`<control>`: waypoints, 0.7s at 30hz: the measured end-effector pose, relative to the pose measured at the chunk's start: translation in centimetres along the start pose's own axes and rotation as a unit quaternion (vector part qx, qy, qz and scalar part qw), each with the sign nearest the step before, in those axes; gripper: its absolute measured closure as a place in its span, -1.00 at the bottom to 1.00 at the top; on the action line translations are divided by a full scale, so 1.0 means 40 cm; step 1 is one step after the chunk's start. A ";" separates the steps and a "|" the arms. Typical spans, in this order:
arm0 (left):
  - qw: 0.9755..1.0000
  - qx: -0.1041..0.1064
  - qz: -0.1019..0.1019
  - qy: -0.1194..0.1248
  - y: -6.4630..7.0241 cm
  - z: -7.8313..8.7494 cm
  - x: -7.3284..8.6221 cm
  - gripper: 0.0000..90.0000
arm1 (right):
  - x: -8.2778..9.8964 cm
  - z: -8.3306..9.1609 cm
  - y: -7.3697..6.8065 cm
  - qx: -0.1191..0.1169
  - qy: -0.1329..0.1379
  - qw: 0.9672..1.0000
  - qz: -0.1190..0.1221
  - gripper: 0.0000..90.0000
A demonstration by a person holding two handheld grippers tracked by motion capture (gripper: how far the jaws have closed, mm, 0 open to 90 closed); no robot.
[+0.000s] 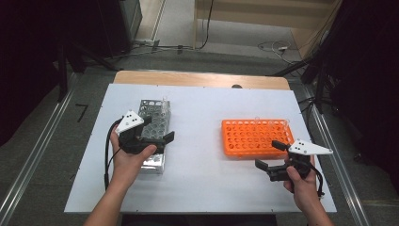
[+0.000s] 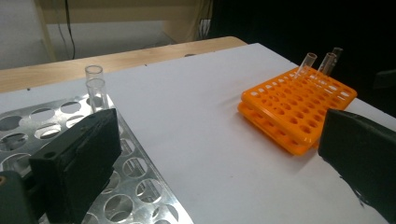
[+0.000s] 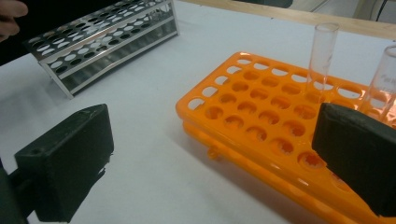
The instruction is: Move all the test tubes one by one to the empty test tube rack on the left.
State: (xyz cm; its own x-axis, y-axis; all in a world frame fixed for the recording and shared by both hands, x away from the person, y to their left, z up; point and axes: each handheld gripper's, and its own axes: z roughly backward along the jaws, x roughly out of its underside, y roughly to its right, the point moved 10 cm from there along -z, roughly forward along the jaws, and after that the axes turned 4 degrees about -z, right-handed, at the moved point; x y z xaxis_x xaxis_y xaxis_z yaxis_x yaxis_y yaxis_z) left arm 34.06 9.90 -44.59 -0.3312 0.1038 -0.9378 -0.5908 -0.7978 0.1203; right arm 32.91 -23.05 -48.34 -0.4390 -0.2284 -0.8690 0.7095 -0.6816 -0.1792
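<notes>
On the white counter, orange rack just ahead of right gripper, jaws released and empty; its glass tubes upright at the far edge. Left gripper over metal rack, jaws spread, empty, farther off.

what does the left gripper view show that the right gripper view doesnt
The left gripper view alone: two clear glass test tubes standing upright at the far end of the perforated silver metal rack, seen from close above, with the left claw open and nothing between its jaws.

The right gripper view alone: the metal rack's side and lower tiers from farther off, fingers at the top left corner, and the open right claw beside the orange rack.

Both: the orange plastic test tube rack holding clear tubes, and the white table surface.
</notes>
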 end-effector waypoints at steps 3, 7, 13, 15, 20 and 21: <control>1.000 0.005 -0.003 0.001 0.019 0.006 0.007 -1.00 | -0.013 0.001 0.011 0.004 0.003 1.000 -0.004 -1.00; 1.000 0.010 -0.002 0.003 0.037 0.009 0.018 -1.00 | -0.032 0.000 0.030 0.017 0.004 1.000 -0.004 -1.00; 1.000 0.018 0.000 0.000 0.056 0.010 0.033 -1.00 | -0.053 -0.007 0.064 0.040 0.000 0.999 -0.003 -1.00; 1.000 0.019 -0.003 -0.003 0.060 0.010 0.038 -1.00 | -0.063 -0.007 0.077 0.047 0.003 0.999 -0.004 -1.00; 1.000 0.020 -0.001 -0.006 0.064 0.010 0.047 -1.00 | -0.093 -0.003 0.114 0.062 0.015 0.998 -0.016 -1.00; 1.000 0.020 -0.001 -0.006 0.064 0.010 0.048 -1.00 | -0.098 -0.002 0.122 0.065 0.016 0.998 -0.017 -1.00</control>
State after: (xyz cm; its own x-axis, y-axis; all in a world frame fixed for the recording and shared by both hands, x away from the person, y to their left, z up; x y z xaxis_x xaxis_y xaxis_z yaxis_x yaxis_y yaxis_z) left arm 31.63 8.31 -45.94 -0.3389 0.1127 -0.9340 -0.6207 -0.7729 0.1320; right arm 38.12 -25.44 -45.86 -0.4426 -0.1825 -0.8780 0.6159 -0.7735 -0.1497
